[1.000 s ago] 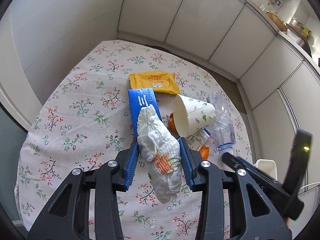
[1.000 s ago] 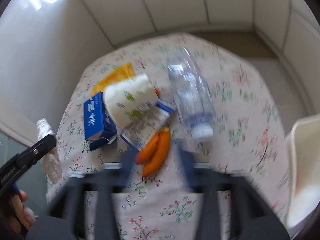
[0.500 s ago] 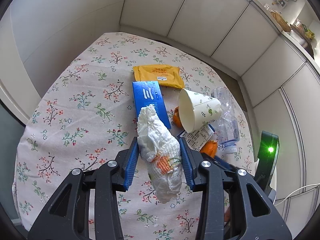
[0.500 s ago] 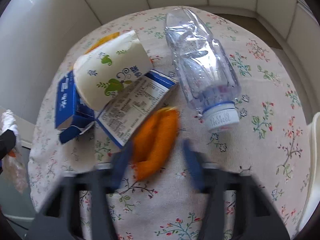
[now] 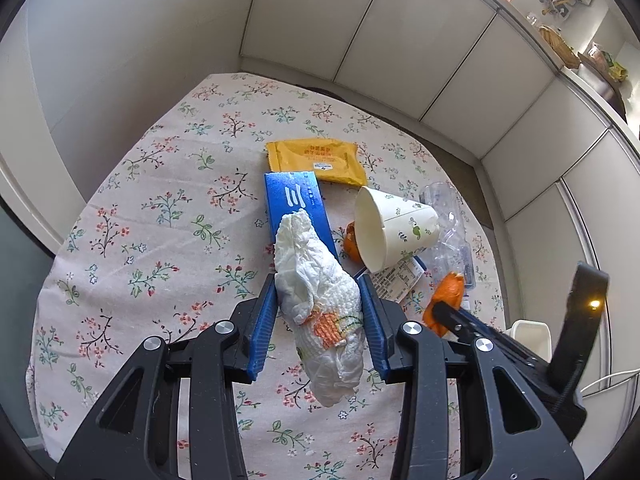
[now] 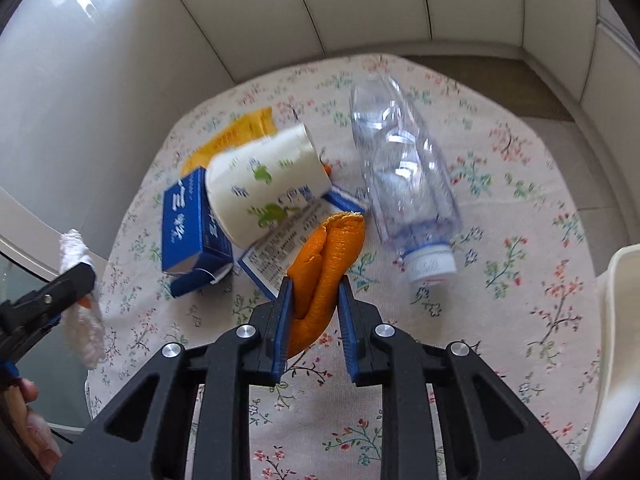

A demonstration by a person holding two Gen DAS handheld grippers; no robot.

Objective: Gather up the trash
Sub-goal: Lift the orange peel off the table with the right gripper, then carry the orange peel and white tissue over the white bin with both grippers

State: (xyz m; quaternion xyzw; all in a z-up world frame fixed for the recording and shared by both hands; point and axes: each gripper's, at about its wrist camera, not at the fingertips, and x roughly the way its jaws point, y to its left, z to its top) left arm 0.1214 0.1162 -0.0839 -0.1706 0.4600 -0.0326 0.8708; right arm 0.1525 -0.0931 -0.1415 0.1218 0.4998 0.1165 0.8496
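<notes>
Right wrist view, frame centre: right gripper, jaws just closing, pinches orange peel; left gripper clamps crumpled tissue.

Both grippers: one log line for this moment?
left gripper: shut on tissue | right gripper: jaws just closing, shut on orange peel | left on table: cup, bottle

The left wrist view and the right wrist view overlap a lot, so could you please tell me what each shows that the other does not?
Only the left wrist view shows the counter shelf with clutter and the whole yellow packet.

Only the right wrist view shows the bottle's white cap and a hand.

Both show the paper cup, blue box, the tissue held by the left gripper, and the orange peel between the right gripper's just-closing jaws.
</notes>
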